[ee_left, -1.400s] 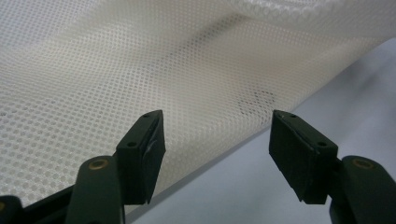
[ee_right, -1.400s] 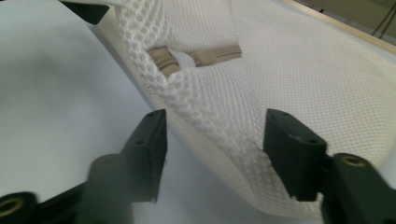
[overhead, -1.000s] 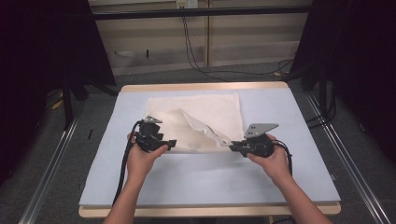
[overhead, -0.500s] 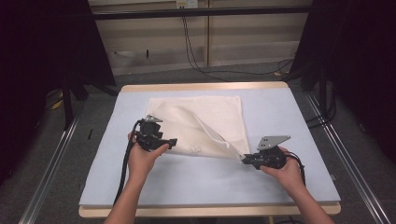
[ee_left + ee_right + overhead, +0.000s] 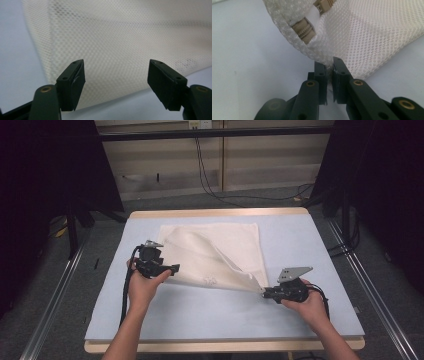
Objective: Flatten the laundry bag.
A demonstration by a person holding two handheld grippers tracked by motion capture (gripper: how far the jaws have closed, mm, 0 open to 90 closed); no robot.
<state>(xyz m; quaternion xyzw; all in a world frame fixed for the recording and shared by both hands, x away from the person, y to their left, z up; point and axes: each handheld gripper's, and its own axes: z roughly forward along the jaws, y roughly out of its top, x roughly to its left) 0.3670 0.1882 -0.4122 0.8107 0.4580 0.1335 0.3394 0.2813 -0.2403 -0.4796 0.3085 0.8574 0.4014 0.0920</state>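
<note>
Now the right gripper (image 5: 265,294) fingers clench a corner of the mesh bag (image 5: 220,255); at the bag's left edge, the left gripper (image 5: 175,268) fingers have just been opening, released

The high view looks forward and down over the whole table (image 5: 150,320); both gripper views sit close, apparently low, sharing the mesh bag (image 5: 220,250).

A rectangular tabletop (image 5: 320,245) with a pale blue surface and a light wooden edge carries one thing: a cream-white mesh fabric bag (image 5: 225,245), spread mostly flat across its far middle, with one corner lifted toward the near right.
</note>
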